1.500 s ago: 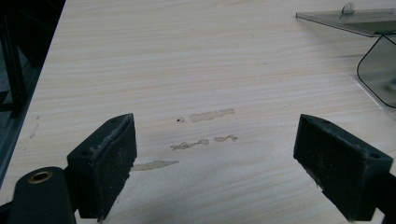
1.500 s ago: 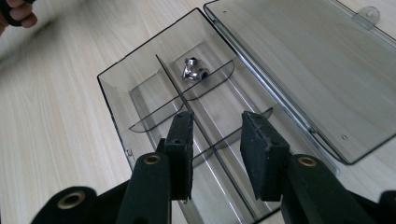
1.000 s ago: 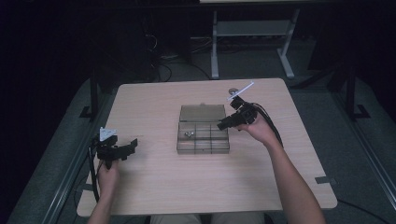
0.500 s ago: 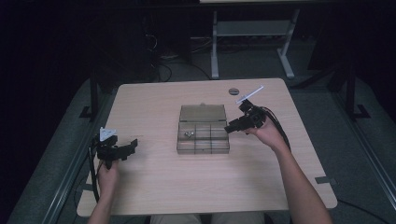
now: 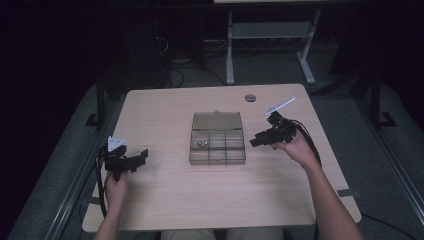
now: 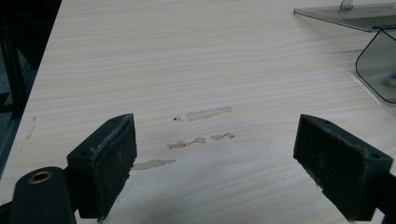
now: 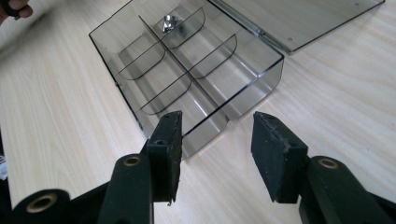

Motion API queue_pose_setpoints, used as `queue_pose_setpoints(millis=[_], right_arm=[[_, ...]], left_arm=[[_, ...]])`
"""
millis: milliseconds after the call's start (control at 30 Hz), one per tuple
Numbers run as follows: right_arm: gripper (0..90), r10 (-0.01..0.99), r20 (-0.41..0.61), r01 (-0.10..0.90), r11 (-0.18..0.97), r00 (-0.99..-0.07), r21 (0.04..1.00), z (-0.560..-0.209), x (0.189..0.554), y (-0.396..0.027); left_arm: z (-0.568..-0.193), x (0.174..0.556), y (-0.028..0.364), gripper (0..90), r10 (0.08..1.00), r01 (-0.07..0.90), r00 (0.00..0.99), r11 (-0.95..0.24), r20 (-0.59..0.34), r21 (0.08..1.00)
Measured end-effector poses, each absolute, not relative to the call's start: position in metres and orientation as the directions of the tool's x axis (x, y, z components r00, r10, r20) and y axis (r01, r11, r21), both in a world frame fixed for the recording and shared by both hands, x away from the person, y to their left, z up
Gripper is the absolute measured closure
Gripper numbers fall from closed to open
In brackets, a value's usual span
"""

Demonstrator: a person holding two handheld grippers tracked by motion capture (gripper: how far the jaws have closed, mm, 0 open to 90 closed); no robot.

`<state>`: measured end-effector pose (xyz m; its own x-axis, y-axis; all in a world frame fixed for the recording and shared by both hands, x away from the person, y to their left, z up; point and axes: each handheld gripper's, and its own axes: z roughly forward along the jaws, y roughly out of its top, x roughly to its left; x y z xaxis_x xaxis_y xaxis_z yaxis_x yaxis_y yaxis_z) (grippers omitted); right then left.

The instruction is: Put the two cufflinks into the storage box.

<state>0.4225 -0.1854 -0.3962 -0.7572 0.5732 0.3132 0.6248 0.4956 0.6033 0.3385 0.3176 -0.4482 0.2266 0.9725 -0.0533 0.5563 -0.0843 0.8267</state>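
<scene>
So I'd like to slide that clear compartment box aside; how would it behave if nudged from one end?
The clear compartment box looks like thin rigid plastic, so probably light and apt to skid on the smooth wooden table. Its open lid lies flat behind, so it may pivot. The small metal pieces would likely rattle.

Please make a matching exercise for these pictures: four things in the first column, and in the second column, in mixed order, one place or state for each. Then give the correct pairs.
Things
1. small metal part
2. lid
3. left gripper
4. right gripper

Places or states
A. lies open flat on the table, behind the box
B. open, over bare table near its left edge
C. inside one compartment of the clear box
D. open and holding nothing, just beside the box's right end

Right pairs: 1-C, 2-A, 3-B, 4-D
</scene>
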Motion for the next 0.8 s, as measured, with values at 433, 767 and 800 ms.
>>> queue_pose_setpoints(millis=[433, 767, 800], right_arm=[[50.0, 0.585, 0.315, 0.637, 0.496, -0.748, 0.591, -0.401, 0.409, -0.2], [49.5, 0.597, 0.315, 0.647, 0.49, -0.737, 0.584, -0.408, 0.4, -0.212], [49.5, 0.601, 0.325, 0.655, 0.482, -0.73, 0.581, -0.409, 0.398, -0.214]], left_arm=[[-0.448, 0.338, 0.318, 12.8, 0.973, 0.557, 0.227, -0.086, -0.051, 0.826], [-0.448, 0.338, 0.317, 12.8, 0.972, 0.557, 0.229, -0.085, -0.054, 0.826], [-0.448, 0.338, 0.317, 12.8, 0.972, 0.559, 0.229, -0.088, -0.052, 0.824]])
